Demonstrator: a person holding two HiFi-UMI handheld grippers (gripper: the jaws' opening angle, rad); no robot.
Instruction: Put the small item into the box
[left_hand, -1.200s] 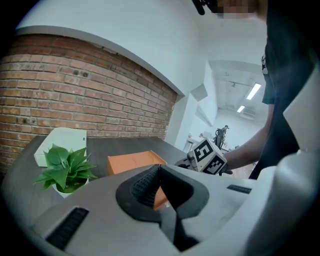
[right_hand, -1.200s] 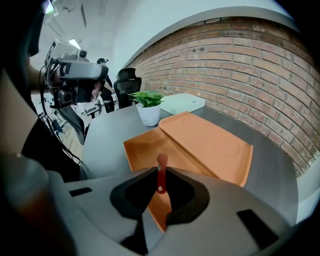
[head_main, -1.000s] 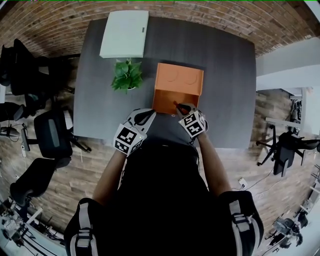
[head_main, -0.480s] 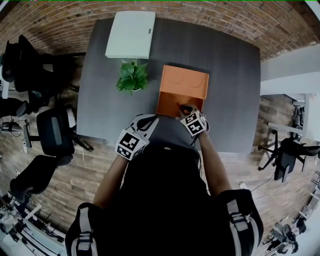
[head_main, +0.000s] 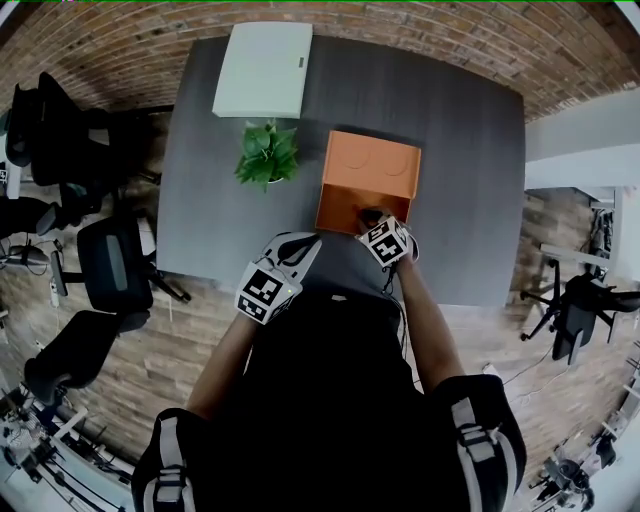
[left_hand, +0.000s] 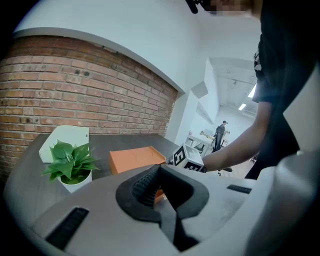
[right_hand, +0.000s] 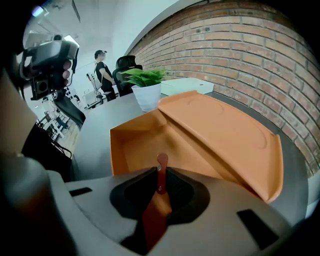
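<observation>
An orange box (head_main: 352, 205) stands open on the grey table (head_main: 450, 170), its lid (head_main: 372, 165) folded back on the far side. In the right gripper view the tray (right_hand: 142, 145) is bare inside and the lid (right_hand: 225, 135) leans away to the right. My right gripper (right_hand: 161, 175) is shut on a small red flat item (right_hand: 162, 162) whose tip sticks out past the jaws, just over the box's near edge (head_main: 368, 216). My left gripper (head_main: 306, 244) hangs at the table's front edge, left of the box, jaws shut (left_hand: 159, 172) with nothing between them.
A potted green plant (head_main: 266, 152) stands left of the box, and a flat white box (head_main: 262, 68) lies at the table's far edge. Office chairs (head_main: 105, 265) stand on the wood floor to the left. A brick wall runs behind the table.
My right gripper has moved slightly forward with the red item, over the box's near edge. The left gripper has barely shifted.
</observation>
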